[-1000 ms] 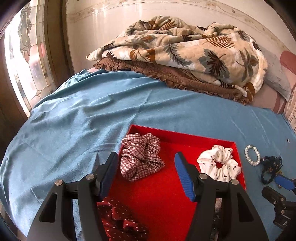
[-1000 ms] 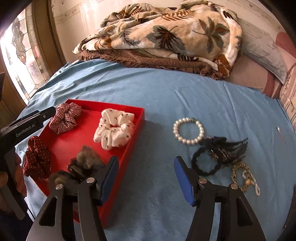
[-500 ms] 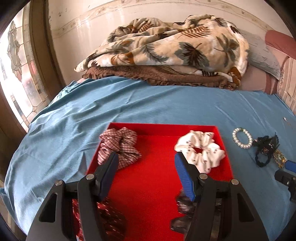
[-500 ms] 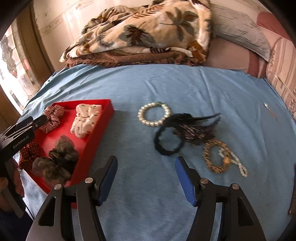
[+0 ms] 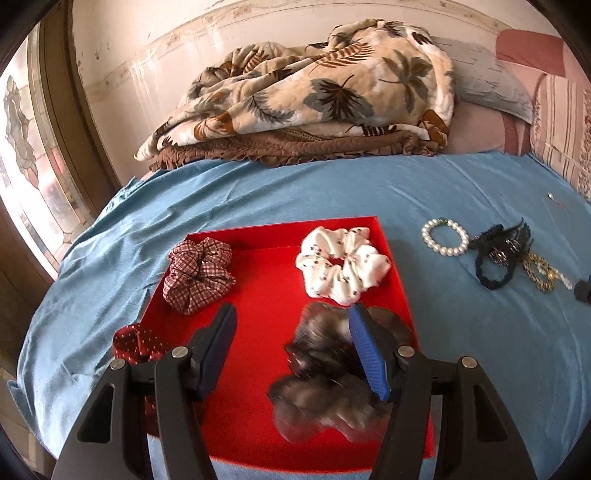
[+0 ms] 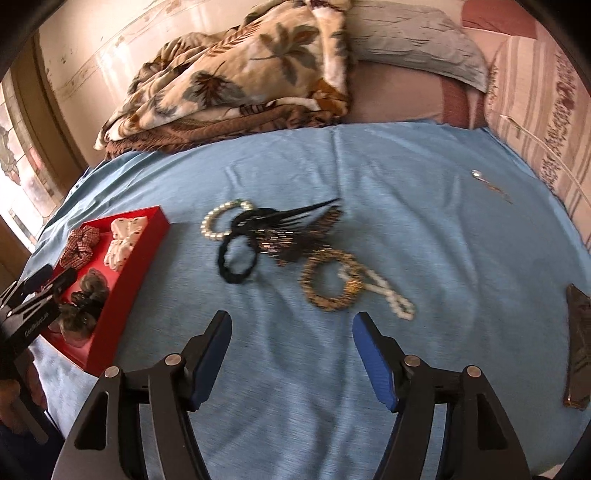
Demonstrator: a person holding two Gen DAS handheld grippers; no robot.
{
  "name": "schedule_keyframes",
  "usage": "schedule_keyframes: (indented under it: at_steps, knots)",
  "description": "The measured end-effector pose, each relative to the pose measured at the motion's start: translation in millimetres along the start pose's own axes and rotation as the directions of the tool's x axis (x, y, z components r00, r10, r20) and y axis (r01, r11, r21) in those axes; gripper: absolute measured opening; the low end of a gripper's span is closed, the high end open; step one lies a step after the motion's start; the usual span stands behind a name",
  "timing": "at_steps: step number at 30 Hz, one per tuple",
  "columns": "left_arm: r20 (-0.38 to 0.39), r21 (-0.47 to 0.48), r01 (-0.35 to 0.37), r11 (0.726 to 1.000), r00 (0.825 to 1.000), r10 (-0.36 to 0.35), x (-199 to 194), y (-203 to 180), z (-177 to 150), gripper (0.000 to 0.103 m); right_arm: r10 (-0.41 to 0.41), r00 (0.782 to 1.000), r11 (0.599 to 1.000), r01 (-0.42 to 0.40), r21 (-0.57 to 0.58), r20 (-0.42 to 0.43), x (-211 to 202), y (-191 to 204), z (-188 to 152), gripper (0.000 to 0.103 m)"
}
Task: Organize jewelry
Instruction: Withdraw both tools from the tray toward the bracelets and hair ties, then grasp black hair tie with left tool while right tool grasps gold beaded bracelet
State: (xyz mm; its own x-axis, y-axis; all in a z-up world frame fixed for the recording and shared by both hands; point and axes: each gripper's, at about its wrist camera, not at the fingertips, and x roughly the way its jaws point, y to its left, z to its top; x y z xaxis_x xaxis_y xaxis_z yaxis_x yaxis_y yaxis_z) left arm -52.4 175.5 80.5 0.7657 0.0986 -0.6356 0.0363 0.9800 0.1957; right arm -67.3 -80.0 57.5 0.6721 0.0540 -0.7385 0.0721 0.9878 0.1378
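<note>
A red tray (image 5: 397, 273) on the blue sheet holds a plaid scrunchie (image 5: 199, 273), a white dotted scrunchie (image 5: 341, 264), a dark red dotted one (image 5: 138, 341) and blurred grey-brown ones (image 5: 325, 387). My left gripper (image 5: 291, 347) hovers open over the tray's near half, nothing between its fingers. Right of the tray lie a pearl bracelet (image 6: 212, 225), a black feathered hair tie (image 6: 236, 264), a gold beaded bracelet (image 6: 328, 286) and a white bead strand (image 6: 393, 297). My right gripper (image 6: 291, 350) hangs over bare sheet just short of them, its empty jaws opening.
A folded leaf-print blanket (image 5: 317, 92) over a brown one and pillows (image 6: 413, 33) line the far wall. A stained-glass window (image 5: 22, 155) is at the left. A small silver item (image 6: 480, 177) and a dark flat object (image 6: 578, 332) lie on the sheet at the right.
Both grippers have swept rightward: the left across the tray toward its right side, the right away from the tray to in front of the loose jewelry. The right jaws have widened a little.
</note>
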Motion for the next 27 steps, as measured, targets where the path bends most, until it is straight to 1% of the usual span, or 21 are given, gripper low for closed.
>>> schedule_keyframes:
  at_steps: [3,7,9,13,16,18,21,23,25,27]
  knots:
    - [-0.009,0.010,0.014,1.000,1.000,-0.013,-7.8,-8.8,0.7,0.062,-0.016,1.000,1.000,0.015,0.023,0.008,-4.5,-20.5,-1.1,0.075]
    - [0.016,0.009,0.038,0.999,0.999,-0.038,-25.4,-18.8,7.5,0.062,-0.041,0.999,0.997,0.040,0.072,0.022,-9.3,-50.9,-1.6,0.075]
    - [0.017,0.018,0.054,0.998,0.998,-0.054,-29.8,-26.3,12.3,0.065,-0.053,0.998,0.994,0.050,0.102,0.023,-8.7,-66.8,-1.8,0.075]
    - [-0.014,0.018,0.108,0.994,0.994,-0.107,-27.4,-45.1,23.7,0.067,-0.044,0.999,0.986,0.041,0.162,0.014,-2.7,-93.1,-3.8,0.075]
    - [-0.056,-0.014,0.168,0.986,0.984,-0.169,-18.7,-59.3,32.7,0.067,-0.014,1.000,0.979,0.013,0.205,0.005,7.1,-105.8,-4.8,0.075]
    - [-0.088,-0.043,0.215,0.976,0.972,-0.218,-10.4,-72.7,40.0,0.067,0.022,1.000,0.976,-0.022,0.215,0.004,14.0,-108.5,-3.6,0.075]
    - [-0.128,-0.066,0.268,0.961,0.953,-0.274,5.3,-93.7,48.5,0.067,0.064,0.998,0.979,-0.063,0.196,0.003,23.2,-105.8,1.0,0.075]
    - [-0.157,-0.069,0.276,0.959,0.946,-0.284,20.4,-109.3,52.5,0.067,0.096,0.995,0.981,-0.095,0.169,0.001,27.1,-102.8,4.6,0.075]
    - [-0.190,-0.072,0.274,0.959,0.940,-0.283,35.2,-121.7,52.9,0.067,0.147,0.989,0.981,-0.145,0.127,0.000,28.8,-94.2,6.7,0.068]
    - [-0.222,-0.083,0.276,0.958,0.932,-0.288,49.5,-131.6,51.6,0.066,0.189,0.982,0.977,-0.186,0.102,-0.019,33.0,-85.7,7.0,0.058]
